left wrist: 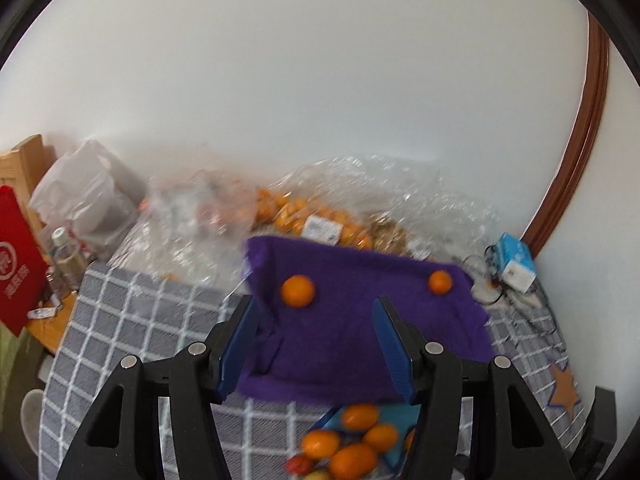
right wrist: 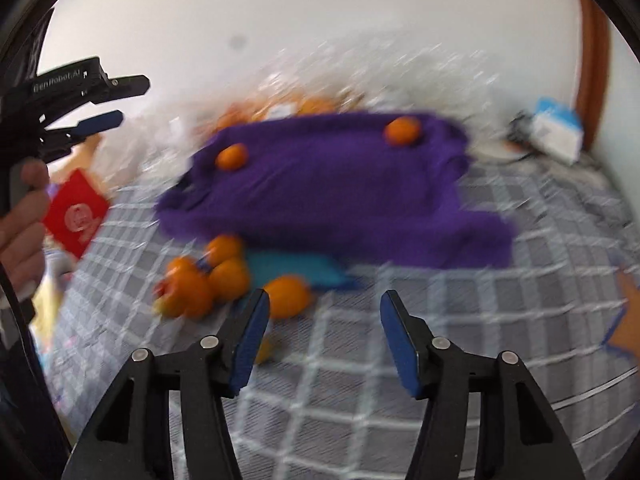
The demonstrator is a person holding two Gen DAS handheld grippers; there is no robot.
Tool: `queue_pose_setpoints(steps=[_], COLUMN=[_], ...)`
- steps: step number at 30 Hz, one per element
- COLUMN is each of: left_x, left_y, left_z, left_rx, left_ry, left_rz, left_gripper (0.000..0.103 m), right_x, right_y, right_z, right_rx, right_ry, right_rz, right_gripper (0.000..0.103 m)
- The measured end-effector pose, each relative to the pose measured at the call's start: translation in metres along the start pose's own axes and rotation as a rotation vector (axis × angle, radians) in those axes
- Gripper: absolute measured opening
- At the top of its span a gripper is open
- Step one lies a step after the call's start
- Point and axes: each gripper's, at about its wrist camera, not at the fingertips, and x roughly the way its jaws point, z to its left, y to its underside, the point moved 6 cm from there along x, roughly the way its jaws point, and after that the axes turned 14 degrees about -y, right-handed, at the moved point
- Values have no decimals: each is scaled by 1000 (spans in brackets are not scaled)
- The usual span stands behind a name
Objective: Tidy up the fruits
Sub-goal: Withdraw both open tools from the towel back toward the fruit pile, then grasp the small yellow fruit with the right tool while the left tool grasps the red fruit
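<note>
Two oranges [left wrist: 297, 290] sit well apart on a purple cloth [left wrist: 360, 320] spread over the grey checked table cover [left wrist: 132, 328]; crinkled clear bags [left wrist: 380, 196] of more fruit lie behind it. Nearer, a cluster of oranges [right wrist: 208, 280] rests by a teal cloth [right wrist: 304, 270]. Both the left gripper [left wrist: 316, 344] and right gripper [right wrist: 324, 340] hang released, empty, above the cover.

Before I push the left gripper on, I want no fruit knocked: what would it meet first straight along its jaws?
Probably the purple cloth: it fills the gap between the open, empty jaws of the left gripper. The two oranges on it, one and another, sit off that line. Depth is unclear.
</note>
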Motion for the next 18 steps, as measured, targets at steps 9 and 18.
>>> queue_pose_setpoints(steps=[9,18], left_x=[6,20], left_y=[84,123], left_z=[54,38], left_rx=[-5,31], left_ry=[-60,40], left_rz=[111,198], left_gripper=[57,56], right_x=[46,38], right_y=[29,33], right_z=[25,23], right_rx=[-56,-90], right_ry=[-8,42], right_rz=[79,24], right_gripper=[43,28])
